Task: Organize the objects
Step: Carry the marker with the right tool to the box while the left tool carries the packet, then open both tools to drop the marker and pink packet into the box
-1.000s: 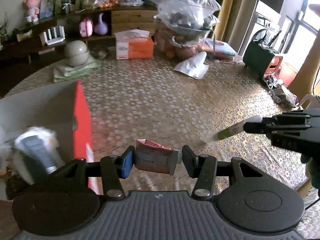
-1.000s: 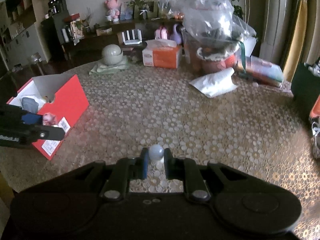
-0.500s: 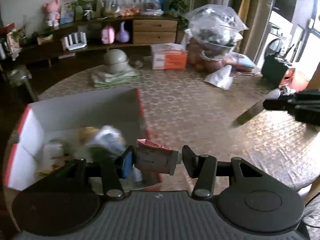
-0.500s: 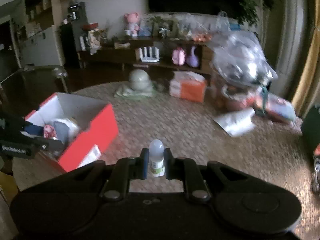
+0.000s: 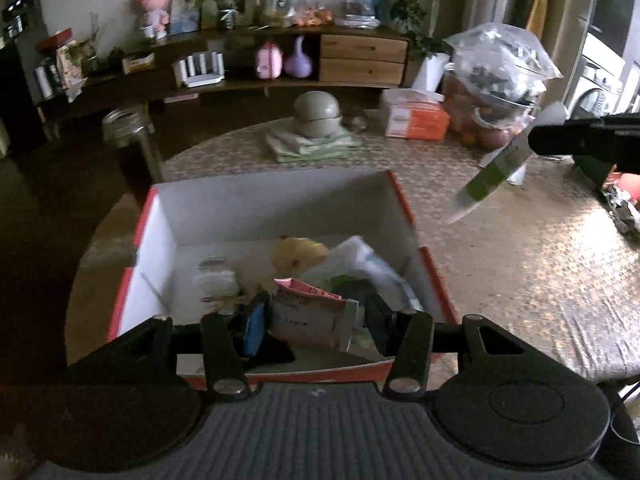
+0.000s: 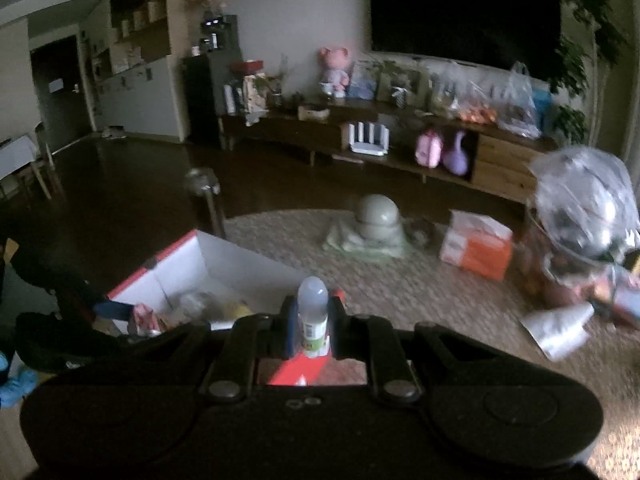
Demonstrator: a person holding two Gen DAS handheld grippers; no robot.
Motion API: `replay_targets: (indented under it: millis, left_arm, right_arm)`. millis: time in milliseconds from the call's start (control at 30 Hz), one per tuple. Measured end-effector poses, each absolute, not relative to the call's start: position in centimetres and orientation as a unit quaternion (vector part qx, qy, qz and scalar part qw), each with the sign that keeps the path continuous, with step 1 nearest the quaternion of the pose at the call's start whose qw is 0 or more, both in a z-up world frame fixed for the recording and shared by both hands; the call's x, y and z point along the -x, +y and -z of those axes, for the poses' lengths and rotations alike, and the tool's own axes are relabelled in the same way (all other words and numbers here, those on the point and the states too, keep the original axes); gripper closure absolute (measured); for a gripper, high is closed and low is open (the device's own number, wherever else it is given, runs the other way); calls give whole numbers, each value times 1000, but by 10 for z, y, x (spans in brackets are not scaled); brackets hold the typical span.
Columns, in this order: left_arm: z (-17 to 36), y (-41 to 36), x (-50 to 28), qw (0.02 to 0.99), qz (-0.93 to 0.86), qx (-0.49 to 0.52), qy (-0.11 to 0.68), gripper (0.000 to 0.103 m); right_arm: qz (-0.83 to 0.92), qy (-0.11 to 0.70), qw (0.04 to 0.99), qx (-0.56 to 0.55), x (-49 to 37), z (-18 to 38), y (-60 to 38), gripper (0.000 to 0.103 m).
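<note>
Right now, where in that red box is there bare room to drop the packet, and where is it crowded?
The red box is bare along its far white wall and far left floor, behind the small jar. The near half is crowded with the jar, a yellow thing and a plastic bag. Right of the box, the table lies bare.

The left tool (image 5: 314,322), with the pink-edged sachet (image 5: 310,316) clamped in it, now hangs over the open red-and-white box (image 5: 272,208); a second ago that box sat off to its left over bare counter (image 5: 540,264). The box's jumbled contents now lie directly beyond the sachet. The right tool (image 6: 310,330), gripping the white-capped bottle (image 6: 313,316), is now higher and close beside the box's near corner, where before the box lay well off to its left.
</note>
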State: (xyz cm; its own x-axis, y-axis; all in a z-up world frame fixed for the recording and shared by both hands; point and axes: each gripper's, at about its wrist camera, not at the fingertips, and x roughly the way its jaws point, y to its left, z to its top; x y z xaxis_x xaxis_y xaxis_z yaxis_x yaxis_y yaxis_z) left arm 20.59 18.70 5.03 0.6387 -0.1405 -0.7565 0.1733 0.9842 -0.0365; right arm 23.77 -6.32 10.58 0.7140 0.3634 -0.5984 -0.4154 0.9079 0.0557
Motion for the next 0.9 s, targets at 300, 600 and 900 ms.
replay_targets:
  millis: [300,600,900]
  left_arm:
    - [-32,226,-226,902,50,-15,430,53]
    - [-3,252,-254,892,21,-18,451,53]
    - [24,254,-269,881,23,-22,472,53]
  right_arm:
    - [-238,312,919,49,-267,-99,1,88]
    - [-266,327,906,37,-292,-65,55,88]
    - [-281,372,883,53,-295,-25,74,88]
